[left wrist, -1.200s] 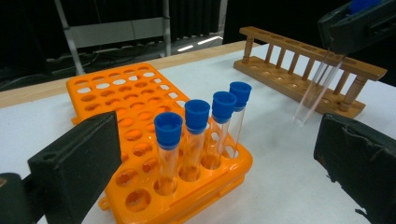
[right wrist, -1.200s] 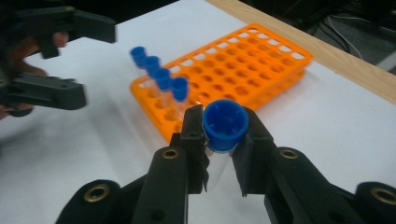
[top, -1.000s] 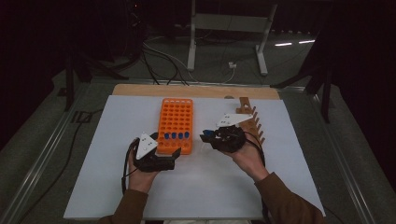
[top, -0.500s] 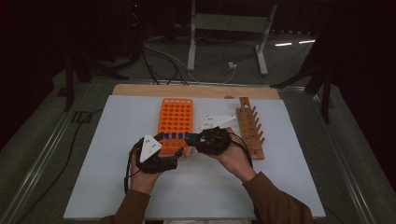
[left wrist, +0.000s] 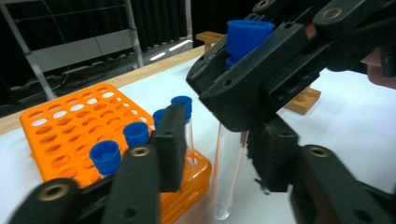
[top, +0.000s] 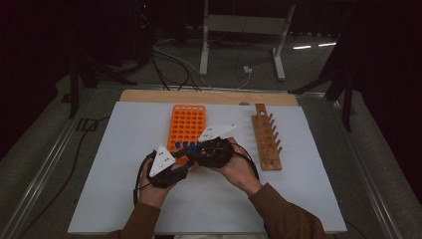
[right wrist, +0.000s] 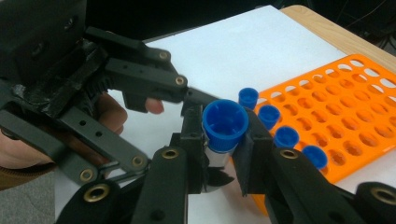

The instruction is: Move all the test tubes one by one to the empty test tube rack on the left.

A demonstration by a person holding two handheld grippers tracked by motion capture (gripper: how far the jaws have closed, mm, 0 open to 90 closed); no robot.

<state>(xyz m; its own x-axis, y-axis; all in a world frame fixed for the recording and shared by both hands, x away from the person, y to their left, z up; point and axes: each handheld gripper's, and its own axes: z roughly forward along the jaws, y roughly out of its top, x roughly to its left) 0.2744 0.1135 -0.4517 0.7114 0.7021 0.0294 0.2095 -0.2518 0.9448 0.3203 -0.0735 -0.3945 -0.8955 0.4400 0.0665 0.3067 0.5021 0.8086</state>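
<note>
Since a second ago my right gripper (top: 201,151) has slid from beside the wooden peg rack (top: 266,137) across to my left gripper (top: 185,168), in front of the orange rack (top: 187,122). The right jaws are clenched just under the blue cap (right wrist: 225,122) of a test tube (left wrist: 227,175), which hangs upright, its long axis vertical, its round end just off the white mat (top: 124,149) beside the orange rack's near corner. The glass sits squarely between my left jaws, which have just been closing around it; I judge the pads not yet pressing. Both hands meet low over the mat, the left gripper level, the right reaching in from above. Four capped tubes (left wrist: 136,133) stand in the orange rack's near row.
</note>
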